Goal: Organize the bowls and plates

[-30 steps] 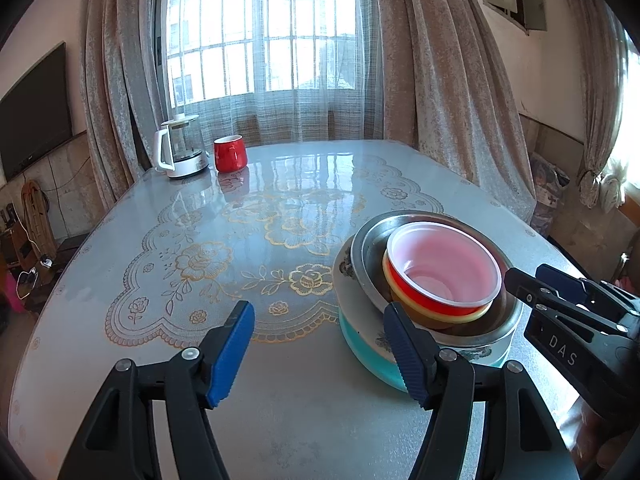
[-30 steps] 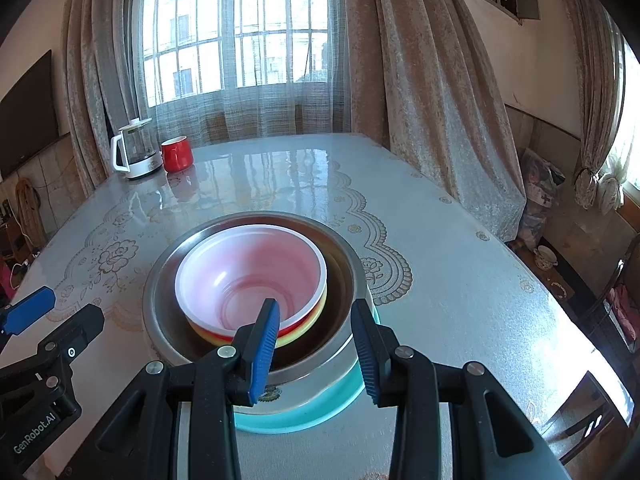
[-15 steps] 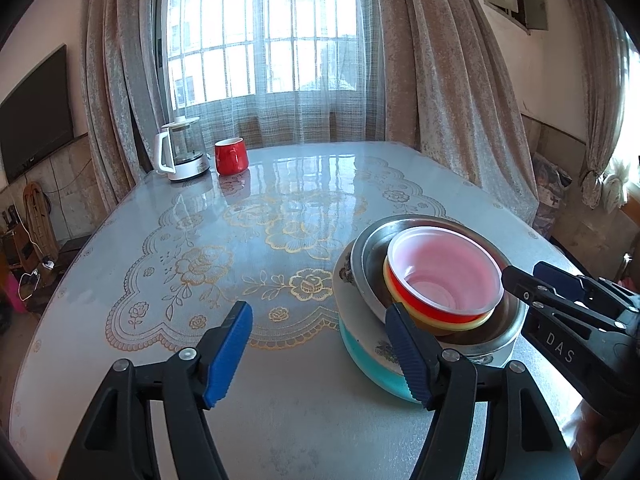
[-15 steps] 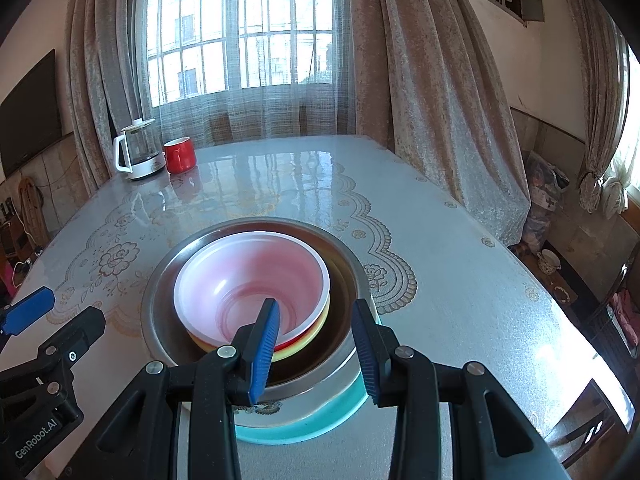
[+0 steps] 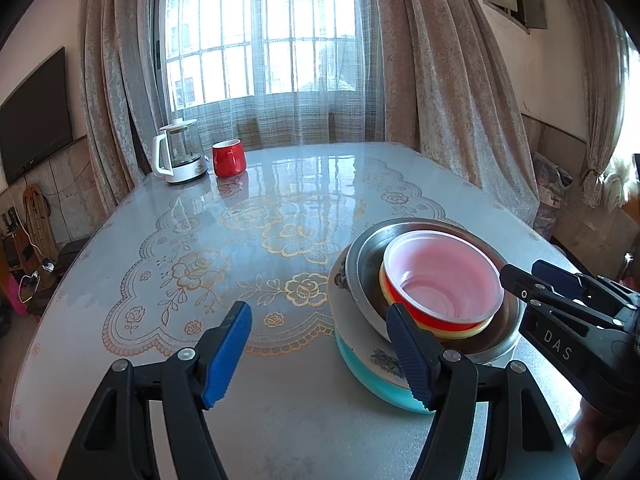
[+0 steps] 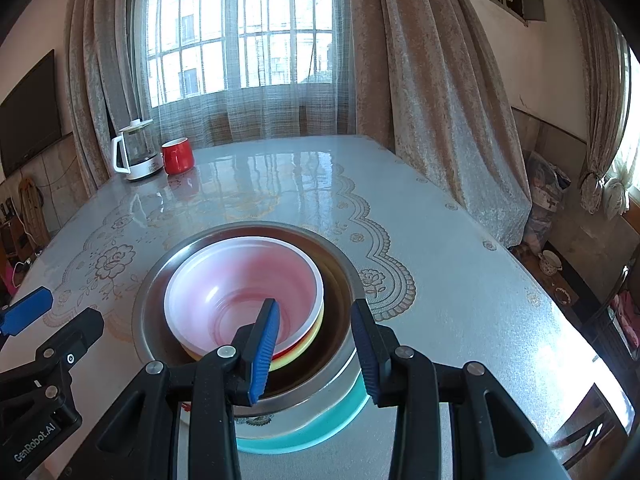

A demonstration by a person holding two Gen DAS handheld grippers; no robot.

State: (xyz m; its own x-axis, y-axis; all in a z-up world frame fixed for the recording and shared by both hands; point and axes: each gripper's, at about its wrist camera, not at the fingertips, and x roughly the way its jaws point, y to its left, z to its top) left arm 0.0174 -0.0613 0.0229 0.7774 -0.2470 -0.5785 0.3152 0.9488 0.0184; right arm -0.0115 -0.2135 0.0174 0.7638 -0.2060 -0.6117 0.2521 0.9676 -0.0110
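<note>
A stack stands on the table: a teal plate [image 5: 372,380] at the bottom, a white patterned plate [image 5: 344,300], a steel bowl [image 5: 364,256], then nested yellow, red and translucent white bowls [image 5: 444,280]. The stack also shows in the right wrist view [image 6: 244,276]. My left gripper [image 5: 320,352] is open and empty, just left of the stack. My right gripper [image 6: 316,352] is open and empty, raised over the stack's near rim.
A glass kettle [image 5: 178,152] and a red mug [image 5: 228,158] stand at the table's far left. The glossy table [image 5: 280,200] has a lace-pattern cloth. Curtains and a window are behind. A chair [image 6: 600,432] stands at the right.
Both grippers have drawn back and up a little from the stack. The right gripper's jaws have opened slightly. The stack has not moved.
</note>
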